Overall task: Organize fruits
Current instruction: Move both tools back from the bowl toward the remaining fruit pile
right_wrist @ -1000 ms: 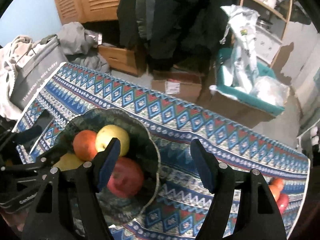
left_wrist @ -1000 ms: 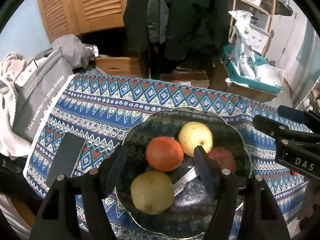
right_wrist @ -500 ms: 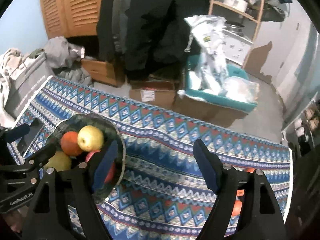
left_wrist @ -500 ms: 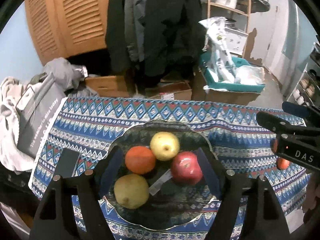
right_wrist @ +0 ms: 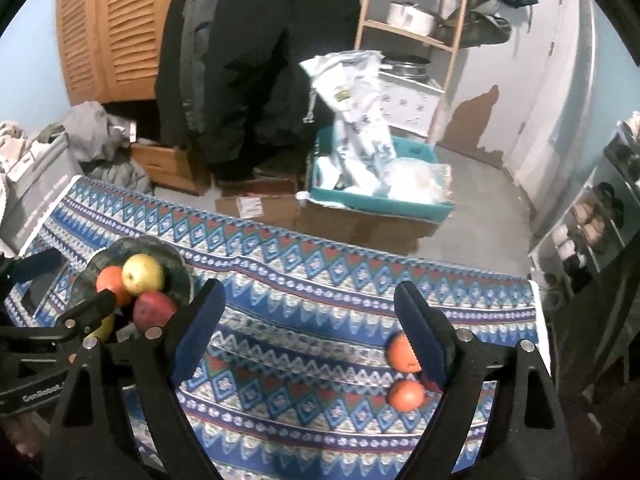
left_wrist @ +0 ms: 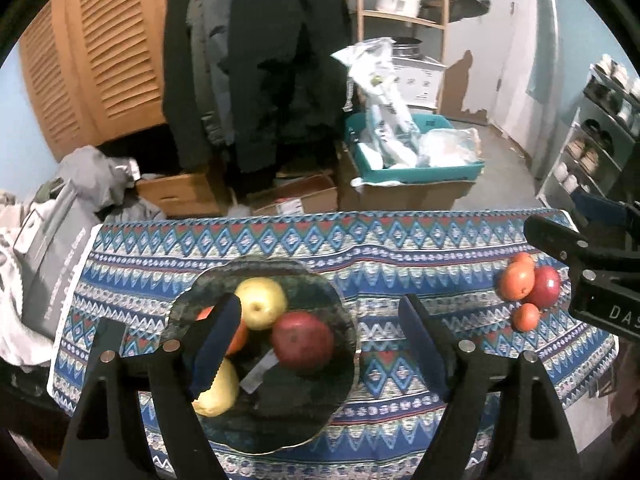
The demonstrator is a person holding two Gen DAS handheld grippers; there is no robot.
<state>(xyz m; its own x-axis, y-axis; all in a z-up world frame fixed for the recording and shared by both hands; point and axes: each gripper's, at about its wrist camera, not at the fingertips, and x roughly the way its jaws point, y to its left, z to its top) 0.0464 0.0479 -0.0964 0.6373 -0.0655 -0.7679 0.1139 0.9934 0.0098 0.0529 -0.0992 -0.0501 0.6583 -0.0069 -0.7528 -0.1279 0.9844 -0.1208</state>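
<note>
A dark glass bowl on the patterned tablecloth holds a yellow apple, a red apple, a pear and an orange half hidden by a finger. My left gripper hovers above the bowl, jaws opening, nothing between them. My right gripper hangs over bare cloth right of the bowl, jaws opening and empty. Two oranges and a red apple lie loose near the right edge.
A grey bag and a dark flat slab sit at the table's left end. Beyond the far edge stand cardboard boxes with a teal crate, hanging coats and a wooden shelf. A pale strip lies in the bowl.
Both grippers drew back and up from the bowl while their jaws widened. The red apple stays in the bowl. The loose fruit at the right came into view.
</note>
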